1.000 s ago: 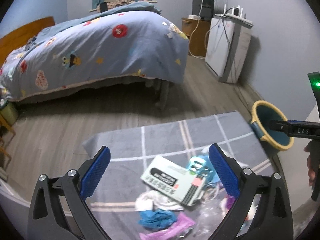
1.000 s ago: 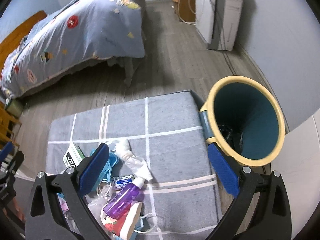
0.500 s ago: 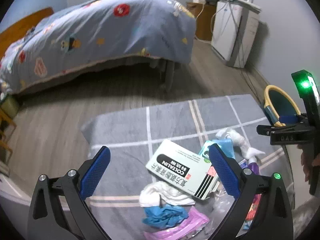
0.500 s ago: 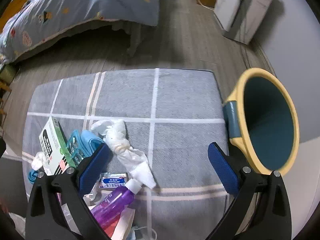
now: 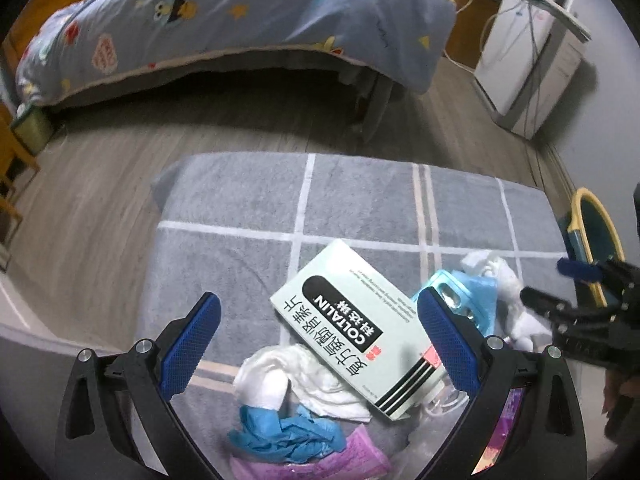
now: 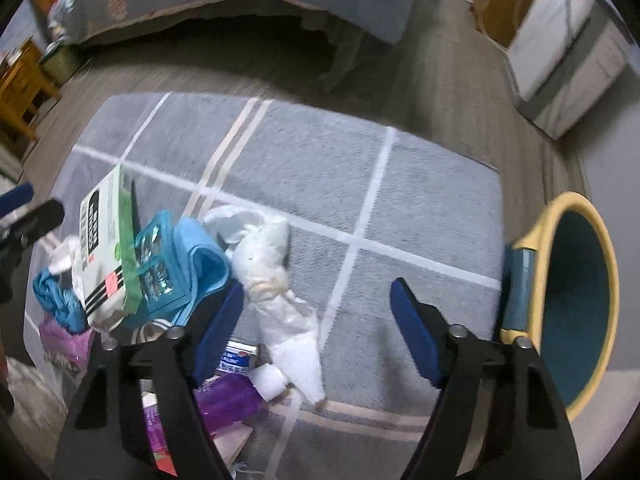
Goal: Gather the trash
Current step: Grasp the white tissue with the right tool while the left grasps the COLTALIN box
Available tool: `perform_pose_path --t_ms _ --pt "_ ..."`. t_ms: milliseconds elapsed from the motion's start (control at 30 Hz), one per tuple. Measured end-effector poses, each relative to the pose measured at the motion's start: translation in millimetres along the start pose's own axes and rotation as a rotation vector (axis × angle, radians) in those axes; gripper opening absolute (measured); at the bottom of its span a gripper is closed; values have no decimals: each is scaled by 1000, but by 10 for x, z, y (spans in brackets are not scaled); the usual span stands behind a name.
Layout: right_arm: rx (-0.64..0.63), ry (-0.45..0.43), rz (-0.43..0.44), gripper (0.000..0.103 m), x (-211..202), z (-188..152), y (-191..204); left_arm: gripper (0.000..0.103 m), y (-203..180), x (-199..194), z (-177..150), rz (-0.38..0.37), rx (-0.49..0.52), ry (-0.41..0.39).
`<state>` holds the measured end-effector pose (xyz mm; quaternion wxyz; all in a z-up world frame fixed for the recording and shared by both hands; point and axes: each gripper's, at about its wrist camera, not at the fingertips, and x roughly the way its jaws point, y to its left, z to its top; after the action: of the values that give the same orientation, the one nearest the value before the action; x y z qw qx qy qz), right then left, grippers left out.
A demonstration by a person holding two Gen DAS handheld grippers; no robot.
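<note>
A trash pile lies on a grey rug (image 5: 360, 196). In the left wrist view a pale green Coltalin box (image 5: 360, 328) sits on white tissue (image 5: 292, 376), a blue glove (image 5: 284, 436) and a purple wrapper (image 5: 316, 466). My left gripper (image 5: 318, 348) is open just above the box. In the right wrist view a crumpled white tissue (image 6: 276, 280), a blue mask (image 6: 200, 256), the box (image 6: 108, 240) and a purple bottle (image 6: 228, 400) lie ahead. My right gripper (image 6: 318, 326) is open and empty over the tissue. The teal, yellow-rimmed bin (image 6: 572, 312) stands at the right.
A bed with a blue patterned quilt (image 5: 240, 12) stands beyond the rug on a wood floor. A white appliance (image 5: 528, 68) with cables stands at the far right wall. Wooden furniture (image 6: 20, 80) is at the left. The right gripper shows in the left wrist view (image 5: 580, 312).
Both grippers have moved down and toward the trash pile. The right gripper has swung left, away from the bin, over the white tissue. Both stay open.
</note>
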<state>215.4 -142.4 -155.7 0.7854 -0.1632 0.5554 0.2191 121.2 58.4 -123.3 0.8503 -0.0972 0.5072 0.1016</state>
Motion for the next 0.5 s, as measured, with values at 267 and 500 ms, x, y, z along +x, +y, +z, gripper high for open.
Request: perform_pose_path --t_ms 267,500 --pt "-102 36 30 45 219 23 197 97 13 330 -10 22 -41 77" --pt "-67 55 70 20 237 89 98 97 -94 502 1 -39 -66 123"
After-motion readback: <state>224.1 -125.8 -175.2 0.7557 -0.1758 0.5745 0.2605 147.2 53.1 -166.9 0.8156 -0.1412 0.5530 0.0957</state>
